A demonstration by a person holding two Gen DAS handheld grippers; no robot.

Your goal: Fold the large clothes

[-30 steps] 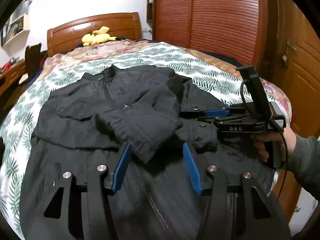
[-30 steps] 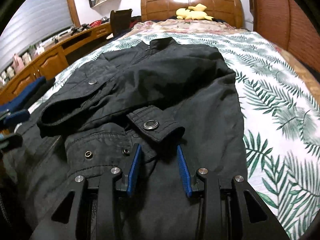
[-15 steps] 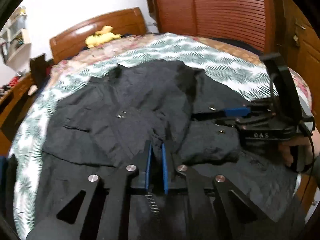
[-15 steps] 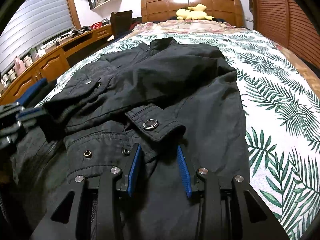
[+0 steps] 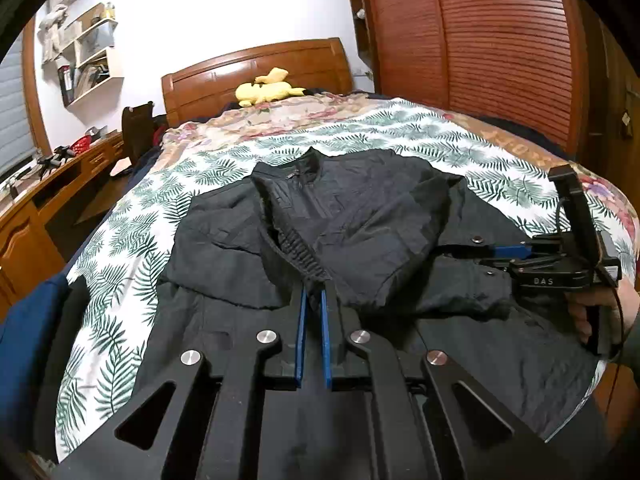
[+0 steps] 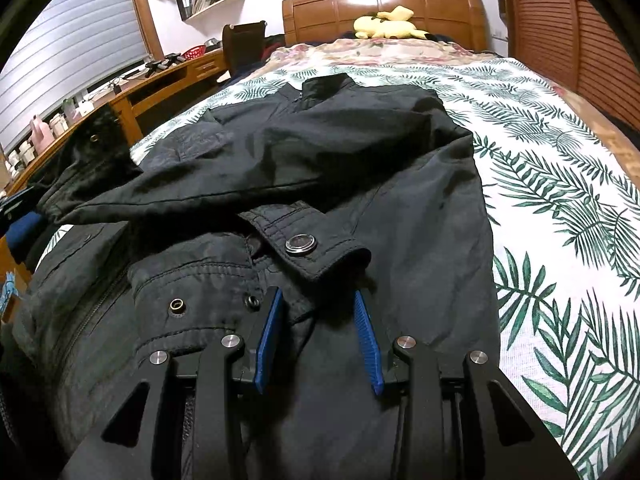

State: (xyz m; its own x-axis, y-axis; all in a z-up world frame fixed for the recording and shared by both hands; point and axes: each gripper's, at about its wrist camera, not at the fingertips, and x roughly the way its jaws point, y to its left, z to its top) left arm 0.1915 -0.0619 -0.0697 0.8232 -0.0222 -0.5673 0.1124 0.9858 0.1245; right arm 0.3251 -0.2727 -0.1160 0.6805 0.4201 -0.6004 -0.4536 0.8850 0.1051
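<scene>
A black jacket [image 5: 360, 248] is spread on the bed [image 5: 460, 148], collar toward the headboard at the top of the frame, its long axis running away from both tools. The left tool [image 5: 313, 292] is clamped on a ribbed cuff [image 5: 298, 252] at the frame's centre, the sleeve drawn up from the jacket's left. The right tool [image 6: 316, 300] is held half open around a snap tab [image 6: 308, 248]; whether it is pinched cannot be told.

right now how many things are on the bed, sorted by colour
black: 1, the jacket
yellow: 1, the plush toy
total: 2, both on the bed
</scene>
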